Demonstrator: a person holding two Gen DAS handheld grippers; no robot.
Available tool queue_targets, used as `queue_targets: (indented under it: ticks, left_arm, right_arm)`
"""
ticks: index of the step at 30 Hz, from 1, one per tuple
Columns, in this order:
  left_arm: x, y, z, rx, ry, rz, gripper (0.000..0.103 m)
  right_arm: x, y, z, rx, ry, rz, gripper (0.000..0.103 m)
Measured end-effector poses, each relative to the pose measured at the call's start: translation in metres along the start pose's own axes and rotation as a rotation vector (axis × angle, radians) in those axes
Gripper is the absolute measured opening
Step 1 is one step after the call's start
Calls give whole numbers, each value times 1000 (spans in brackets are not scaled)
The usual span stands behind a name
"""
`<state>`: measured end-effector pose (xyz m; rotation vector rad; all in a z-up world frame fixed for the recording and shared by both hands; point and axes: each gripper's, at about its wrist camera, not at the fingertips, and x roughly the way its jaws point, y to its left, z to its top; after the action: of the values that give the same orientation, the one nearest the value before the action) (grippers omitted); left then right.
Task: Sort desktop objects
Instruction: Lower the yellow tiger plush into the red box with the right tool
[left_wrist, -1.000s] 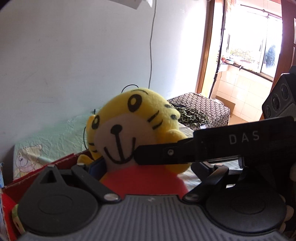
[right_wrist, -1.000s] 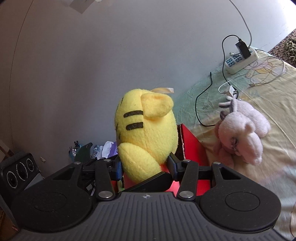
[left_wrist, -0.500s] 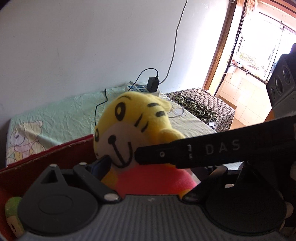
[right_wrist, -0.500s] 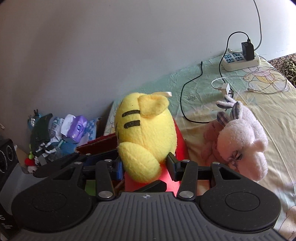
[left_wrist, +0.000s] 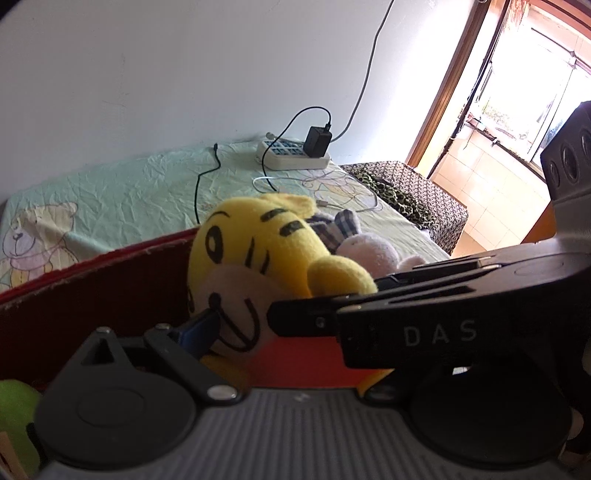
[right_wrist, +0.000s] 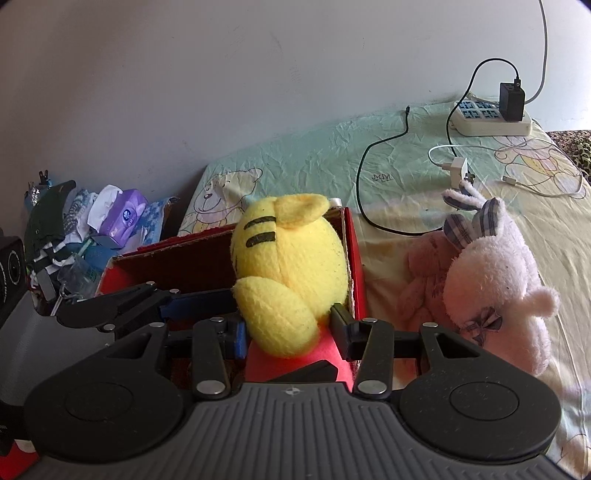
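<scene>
Taking the red box (right_wrist: 229, 254) as my landmark: my left gripper (left_wrist: 236, 325) comes in over its left half, jaws pinching the yellow tiger plush (left_wrist: 258, 251) at the face, and my right gripper (right_wrist: 288, 328) clamps its red body from behind. The plush hangs over the box's right end, partly inside. Its long axis runs roughly upright, head tipped, face toward my left camera. If either grip lets go unevenly, I judge the soft body could roll over the right wall toward the white bunny plush (right_wrist: 495, 280) just beside the box.
</scene>
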<state>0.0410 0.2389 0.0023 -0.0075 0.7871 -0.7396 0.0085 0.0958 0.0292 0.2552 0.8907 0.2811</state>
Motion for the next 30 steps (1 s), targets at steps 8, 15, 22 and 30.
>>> queue_targets:
  ticks: [8,15,22,30]
  left_arm:
    - [13,5,-4,-11,42,22,96]
    - [21,1,-5,17,75,62,99]
    - [23,-1,-6,33,101,84,100]
    - [21,-4,-6,48,101,93,100]
  right_arm:
    - [10,-3,-5,2,-9,-19,45]
    - [5,-7,-14,7,-79,1,44]
    - [3,-9,-18,18,-120,18,45]
    - [1,-10,-22,24,-146,41,46]
